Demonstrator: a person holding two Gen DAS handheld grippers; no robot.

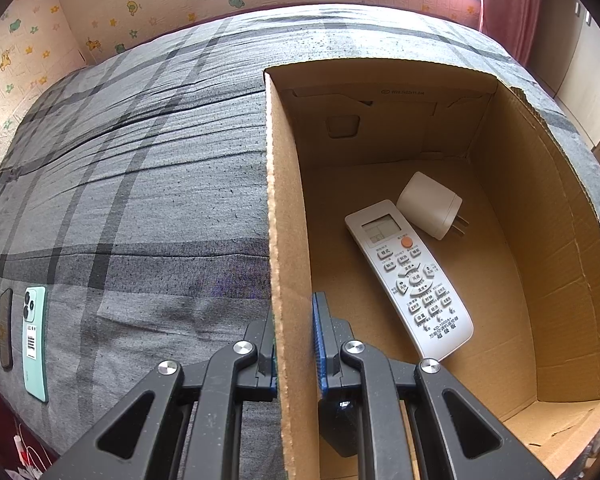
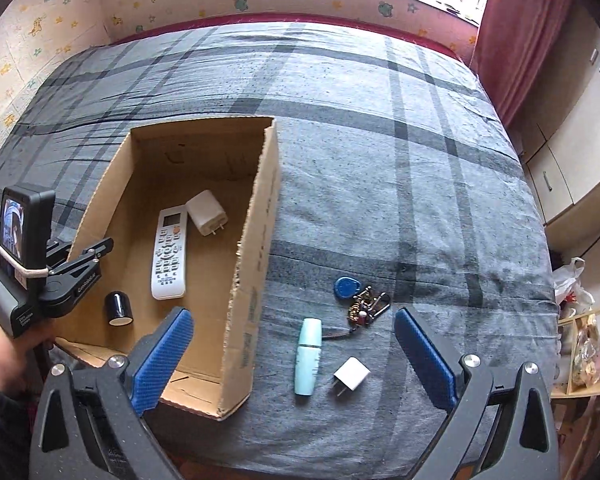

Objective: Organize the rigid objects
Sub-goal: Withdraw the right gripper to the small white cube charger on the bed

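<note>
An open cardboard box (image 1: 284, 200) sits on the grey plaid bed. My left gripper (image 1: 296, 340) is shut on its left wall, one finger outside and one inside. Inside the box lie a white remote (image 1: 410, 280), a white charger (image 1: 430, 204) and a black cylinder (image 2: 119, 308). My right gripper (image 2: 292, 320) hangs wide open above the bed, just right of the box (image 2: 260, 240), with nothing pressed between its pads. Below it on the bed lie a mint tube (image 2: 309, 354), a small white plug (image 2: 352, 374) and a key bunch with a blue fob (image 2: 360, 300).
A mint green phone (image 1: 34, 344) and a dark phone (image 1: 6, 328) lie on the bed left of the box. A red curtain (image 2: 516, 40) and cabinets (image 2: 572, 152) stand to the right. A plastic bag (image 2: 572, 284) and a shelf sit beside the bed's right edge.
</note>
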